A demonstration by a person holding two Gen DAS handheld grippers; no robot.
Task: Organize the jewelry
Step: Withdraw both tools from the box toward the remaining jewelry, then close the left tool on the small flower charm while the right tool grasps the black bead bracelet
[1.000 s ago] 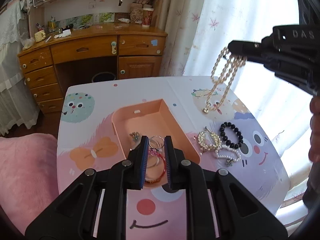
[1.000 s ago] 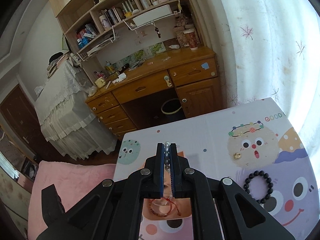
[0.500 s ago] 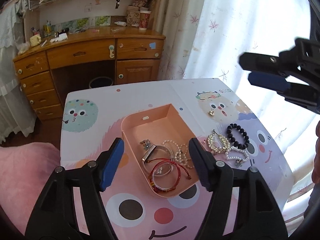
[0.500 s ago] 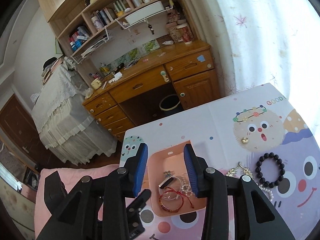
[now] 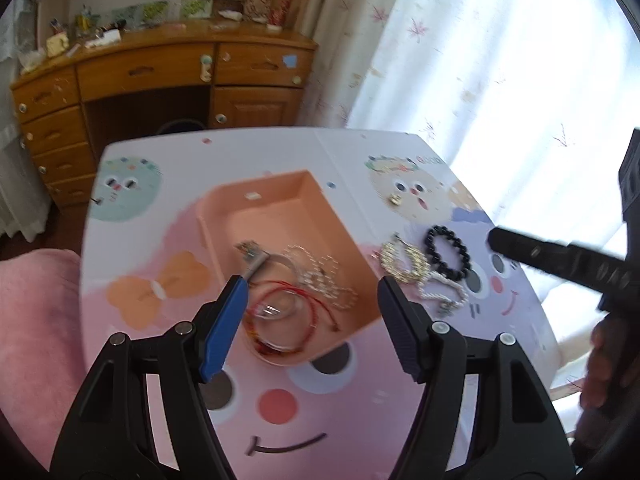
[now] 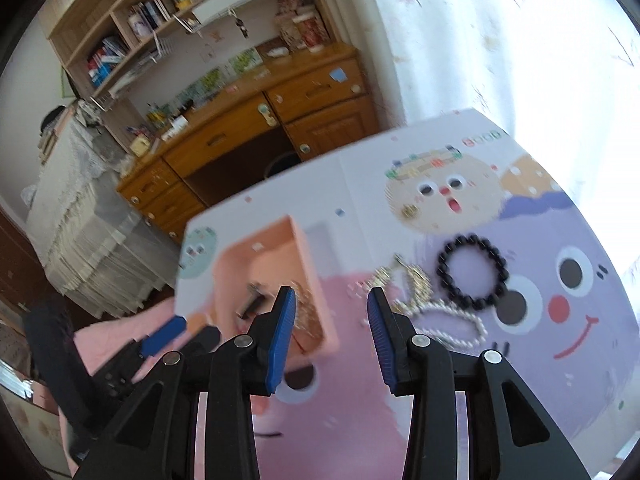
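A peach tray (image 5: 308,192) (image 6: 308,256) sits mid-table and holds a red cord bracelet (image 5: 304,304), a pearl strand (image 5: 328,276) and a silver bangle. My left gripper (image 5: 312,316) is open and empty above the tray's near end. To the tray's right on the table lie a black bead bracelet (image 5: 448,252) (image 6: 472,276), a gold piece (image 5: 404,260) (image 6: 412,280), a pearl bracelet (image 5: 444,292) (image 6: 452,320) and a small gold charm (image 5: 396,199) (image 6: 409,211). My right gripper (image 6: 332,320) is open and empty, above the tray's right edge; its dark body (image 5: 560,260) shows in the left wrist view.
The table (image 5: 240,420) has a cartoon-print cover. A pink cushion (image 5: 36,340) lies to the left. A wooden desk (image 5: 160,68) with drawers stands behind, a bookshelf (image 6: 160,12) above it. Curtains (image 5: 480,60) hang on the right.
My right gripper opened and the pearl strand it held now lies in the tray; it then swung right and down. My left gripper opened wide over the tray.
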